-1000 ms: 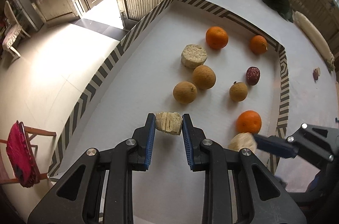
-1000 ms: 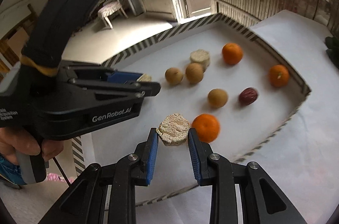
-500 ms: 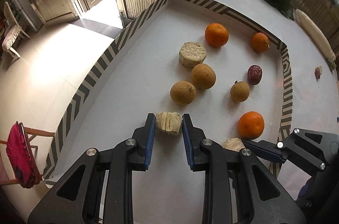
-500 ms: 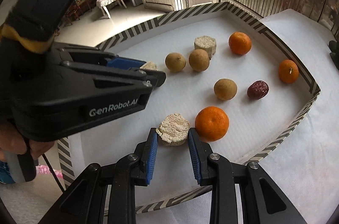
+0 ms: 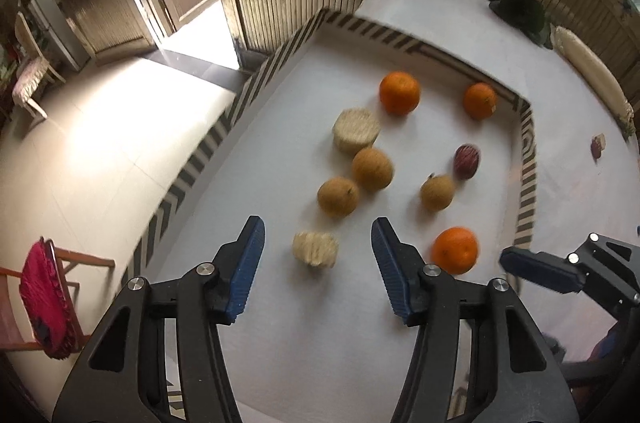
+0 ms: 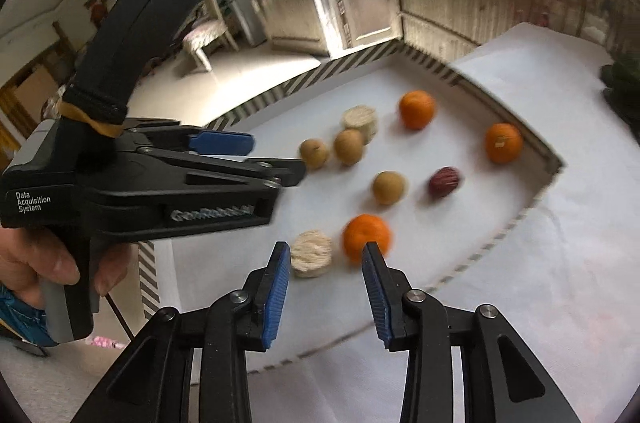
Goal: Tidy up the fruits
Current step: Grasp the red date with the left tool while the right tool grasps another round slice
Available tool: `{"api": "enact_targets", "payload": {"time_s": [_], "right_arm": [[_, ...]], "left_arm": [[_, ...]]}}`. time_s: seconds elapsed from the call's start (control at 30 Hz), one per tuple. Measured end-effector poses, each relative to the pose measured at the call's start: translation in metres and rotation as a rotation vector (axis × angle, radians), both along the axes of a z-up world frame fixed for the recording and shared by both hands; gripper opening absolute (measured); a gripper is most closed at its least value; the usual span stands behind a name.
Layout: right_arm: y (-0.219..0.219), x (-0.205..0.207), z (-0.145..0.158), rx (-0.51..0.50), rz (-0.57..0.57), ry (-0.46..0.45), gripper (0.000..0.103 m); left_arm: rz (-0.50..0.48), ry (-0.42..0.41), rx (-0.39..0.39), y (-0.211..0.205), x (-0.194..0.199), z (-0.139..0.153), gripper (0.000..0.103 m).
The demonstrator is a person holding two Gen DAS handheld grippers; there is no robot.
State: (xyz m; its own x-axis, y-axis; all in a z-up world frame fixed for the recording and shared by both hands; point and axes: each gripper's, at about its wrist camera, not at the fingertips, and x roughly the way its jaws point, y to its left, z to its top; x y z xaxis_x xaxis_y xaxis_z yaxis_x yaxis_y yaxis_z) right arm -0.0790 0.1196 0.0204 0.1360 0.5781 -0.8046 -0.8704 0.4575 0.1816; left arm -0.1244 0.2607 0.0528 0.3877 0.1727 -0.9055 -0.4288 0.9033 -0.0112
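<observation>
On my left wrist view, the left gripper (image 5: 318,263) has its jaws wide apart, a pale ridged chunk (image 5: 315,248) lying free between them at lower centre.

On my right wrist view, the right gripper (image 6: 326,289) also gapes, with another pale chunk (image 6: 311,253) and an orange (image 6: 367,237) just ahead, mid-frame.

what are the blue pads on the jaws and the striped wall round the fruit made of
Blue pads: look like matte rubber or soft plastic, with fine ridges across the face. Striped wall: probably thin cardboard or paper, flat and matte, creased at the corner, with printed black-and-white stripes. Neither is certain from the look alone.
</observation>
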Motion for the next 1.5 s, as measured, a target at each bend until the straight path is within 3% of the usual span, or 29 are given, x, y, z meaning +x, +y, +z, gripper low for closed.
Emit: {"api": "enact_targets", "payload": {"time_s": [0.27,0.8,1.2,1.5], "right_arm": [[-0.052,0.024,0.014,0.026,-0.182,-0.035,0.036],[-0.19,0.074,0.012,-0.007,-0.543,-0.023,0.036],[-0.27,0.1,0.007,-0.006,-0.702,-0.003,0.036],[-0.296,0.116,0.008,0.004,-0.751,-0.011,0.036]], "left_arm": [[-0.105,-0.046,-0.018,-0.041,0.028,0.019,0.056],[-0.385,-0.04,-0.052,-0.175,0.11,0.012,0.056],[-0.51,-0.025,-0.092,-0.246,0.16,0.001,0.056],[-0.561,-0.018,-0.147,-0.28,0.208,-0.01,0.056]]}}
